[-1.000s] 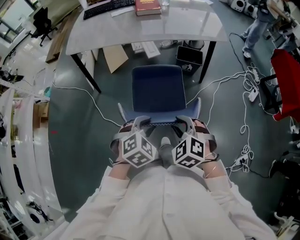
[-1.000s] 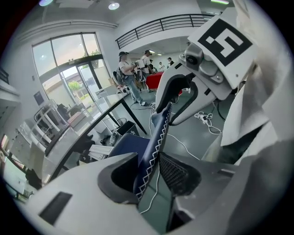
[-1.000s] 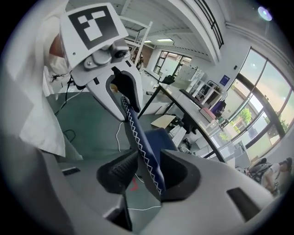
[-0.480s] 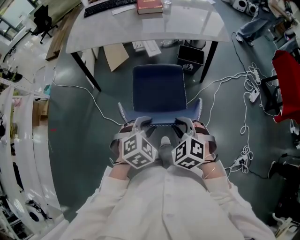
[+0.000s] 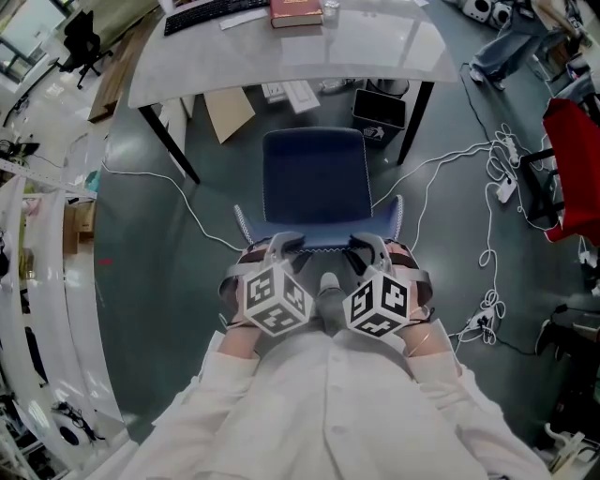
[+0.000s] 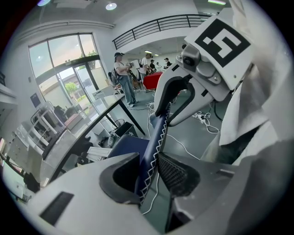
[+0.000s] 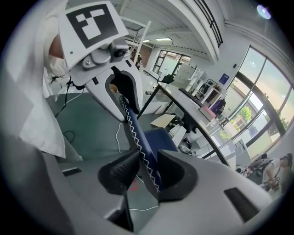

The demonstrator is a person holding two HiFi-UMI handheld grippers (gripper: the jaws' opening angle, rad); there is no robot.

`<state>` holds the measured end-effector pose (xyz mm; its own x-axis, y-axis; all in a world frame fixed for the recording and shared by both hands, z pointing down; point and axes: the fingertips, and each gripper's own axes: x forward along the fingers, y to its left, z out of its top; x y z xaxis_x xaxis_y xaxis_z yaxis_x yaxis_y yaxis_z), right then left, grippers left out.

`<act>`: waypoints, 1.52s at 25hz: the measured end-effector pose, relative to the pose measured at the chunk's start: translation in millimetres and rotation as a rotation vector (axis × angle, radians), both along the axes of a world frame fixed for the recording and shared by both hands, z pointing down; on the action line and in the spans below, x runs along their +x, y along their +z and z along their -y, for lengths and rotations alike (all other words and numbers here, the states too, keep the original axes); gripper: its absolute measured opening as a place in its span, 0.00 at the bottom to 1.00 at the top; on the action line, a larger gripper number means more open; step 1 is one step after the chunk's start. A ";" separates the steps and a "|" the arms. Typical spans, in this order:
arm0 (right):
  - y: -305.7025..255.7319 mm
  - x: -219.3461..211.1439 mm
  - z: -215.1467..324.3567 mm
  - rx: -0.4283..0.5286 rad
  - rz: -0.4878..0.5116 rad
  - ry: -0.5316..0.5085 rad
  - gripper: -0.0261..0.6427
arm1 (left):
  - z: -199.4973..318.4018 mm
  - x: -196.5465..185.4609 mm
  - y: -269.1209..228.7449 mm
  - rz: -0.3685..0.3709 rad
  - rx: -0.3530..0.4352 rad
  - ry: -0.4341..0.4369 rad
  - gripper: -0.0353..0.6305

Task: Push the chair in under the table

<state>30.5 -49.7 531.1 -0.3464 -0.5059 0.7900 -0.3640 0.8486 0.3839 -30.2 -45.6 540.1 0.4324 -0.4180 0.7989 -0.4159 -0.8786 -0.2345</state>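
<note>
Spreading widest, floor [image 5: 159,244]: one, grey-green, under everything.
Bench [image 5: 281,61]: one, pale top across the upper part of the head view, on two black legs [image 5: 169,141] that show.
Chair [image 5: 314,178]: one, dark blue with white zigzag stitching along the edge of its back. It stands on the floor in front of the bench and faces it. The seat lies in line with the gap between the two legs and shows clear of the top's near edge.
Sleeves [image 5: 328,412]: two, white, at the bottom of the head view.
Claws: two, side by side on the top edge of the chair's back. The left claw [image 5: 281,246] has just been closing and its pads pinch the stitched edge. The right claw [image 5: 367,246] has likewise just been closing and clamps the same edge further along.
Marker cubes [image 5: 275,298]: two, one on each claw.
Box [image 5: 378,114]: one, black, on the floor by the bench's right leg.
Cardboard [image 5: 230,112]: one sheet, under the bench.
Keyboard [image 5: 216,14]: one, black, on the bench's far side.
Book [image 5: 295,11]: one, red, beside the keyboard.
Cables [image 5: 450,159]: several white ones, too tangled to count, trailing across the floor.
</note>
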 end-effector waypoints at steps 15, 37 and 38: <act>2.2 3.6 6.1 -0.027 0.035 -0.029 0.24 | 5.3 4.4 0.9 -0.015 -0.012 -0.032 0.25; -0.5 16.6 55.0 0.011 0.041 -0.086 0.24 | 54.0 15.5 -1.7 -0.013 0.014 -0.129 0.26; -0.7 17.5 59.0 0.015 0.038 -0.084 0.24 | 58.0 16.4 -1.9 -0.011 0.016 -0.132 0.26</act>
<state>47.9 -108.7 530.4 -0.4178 -0.4851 0.7682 -0.3062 0.8712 0.3836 -13.8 -103.6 538.2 0.3814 -0.4847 0.7871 -0.5307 -0.8120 -0.2429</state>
